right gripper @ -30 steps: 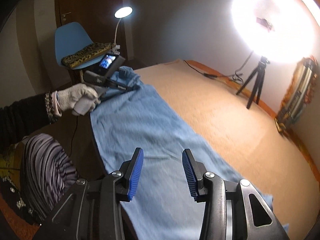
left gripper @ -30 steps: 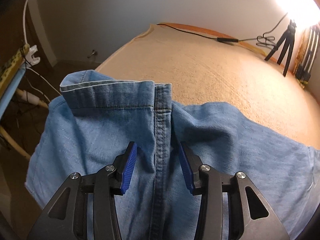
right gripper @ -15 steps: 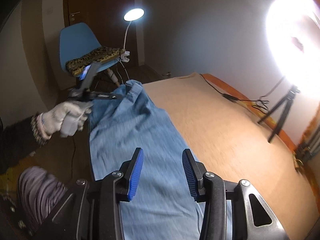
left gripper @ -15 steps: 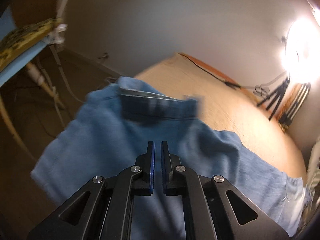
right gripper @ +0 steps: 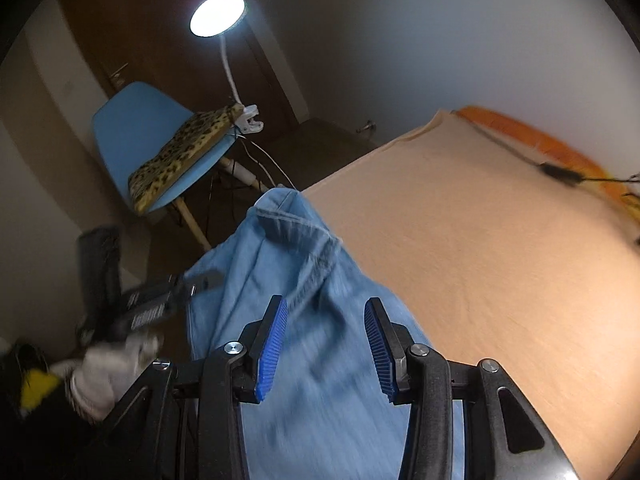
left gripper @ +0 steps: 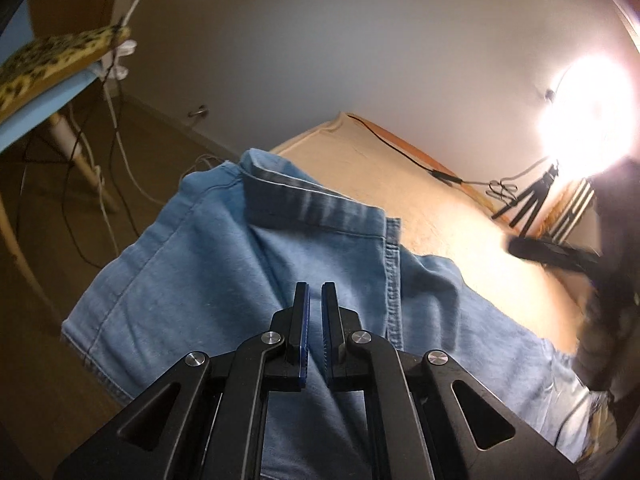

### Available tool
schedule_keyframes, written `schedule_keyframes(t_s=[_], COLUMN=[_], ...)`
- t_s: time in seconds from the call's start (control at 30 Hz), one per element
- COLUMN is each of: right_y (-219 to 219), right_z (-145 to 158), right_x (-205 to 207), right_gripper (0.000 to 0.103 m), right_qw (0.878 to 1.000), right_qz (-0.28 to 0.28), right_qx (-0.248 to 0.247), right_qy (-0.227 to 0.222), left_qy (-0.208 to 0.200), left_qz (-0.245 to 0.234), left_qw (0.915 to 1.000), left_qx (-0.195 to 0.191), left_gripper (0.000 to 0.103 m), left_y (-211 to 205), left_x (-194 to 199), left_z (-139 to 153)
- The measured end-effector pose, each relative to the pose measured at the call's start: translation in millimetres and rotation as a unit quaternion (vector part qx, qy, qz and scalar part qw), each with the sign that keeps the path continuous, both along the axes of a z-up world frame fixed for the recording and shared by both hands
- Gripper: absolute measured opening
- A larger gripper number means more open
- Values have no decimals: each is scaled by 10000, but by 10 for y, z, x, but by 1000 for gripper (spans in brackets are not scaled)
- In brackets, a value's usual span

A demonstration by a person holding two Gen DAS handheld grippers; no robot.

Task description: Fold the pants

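Observation:
Light blue denim pants [left gripper: 200,280] lie along the near edge of a bed with a peach blanket [left gripper: 440,220], one part hanging off the side. The turned-up hem [left gripper: 304,204] and a stitched seam [left gripper: 392,280] lie just beyond my left gripper [left gripper: 315,292]. It is shut, and a crease of denim runs into its tips. The right wrist view shows the same gripper [right gripper: 176,296] at the pants' left edge, held by a gloved hand [right gripper: 108,364]. My right gripper [right gripper: 326,308] hovers open over the pants [right gripper: 320,380], nothing between its pads. It also shows dark and blurred [left gripper: 552,252].
A blue chair [right gripper: 132,128] with a leopard-print cushion [right gripper: 184,152] and a clip-on lamp [right gripper: 218,14] stands off the bed's corner, cables trailing on the floor. A ring light [left gripper: 584,116] on a tripod [left gripper: 532,200] and a black cable [right gripper: 560,172] are at the far side.
My left gripper shut and slid left of the seam it straddled. My right gripper swept along the pants toward the hem end, staying open.

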State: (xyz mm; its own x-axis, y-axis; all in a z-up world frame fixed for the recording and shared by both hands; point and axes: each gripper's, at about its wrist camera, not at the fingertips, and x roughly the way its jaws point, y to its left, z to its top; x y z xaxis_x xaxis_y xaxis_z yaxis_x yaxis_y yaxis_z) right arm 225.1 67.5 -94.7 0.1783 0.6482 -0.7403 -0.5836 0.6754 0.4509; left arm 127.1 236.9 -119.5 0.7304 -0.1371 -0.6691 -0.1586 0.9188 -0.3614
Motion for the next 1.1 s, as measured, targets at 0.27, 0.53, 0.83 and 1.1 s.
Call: schedule_keyframes(t_s=[0.27, 0.53, 0.83, 1.1], right_y=[620, 852, 910, 1087], right_z=[-497, -672, -423, -94], right_x=[530, 680, 631, 524], right_gripper=[41, 6, 0, 0], right_qw=[9969, 9947, 9963, 9927], right_qz=[-162, -190, -10, 316], right_qx=[187, 62, 238, 818], right_qy=[749, 1006, 820, 826], left_qy=[66, 100, 360, 312], left_qz=[-235, -592, -522, 370], left_qw=[9995, 9980, 9975, 9986], left_qx=[191, 207, 327, 217], left_gripper=[10, 43, 50, 49], left_y=[-121, -323, -550, -363], left_x=[57, 189, 446, 543], left_z=[8, -22, -112, -140])
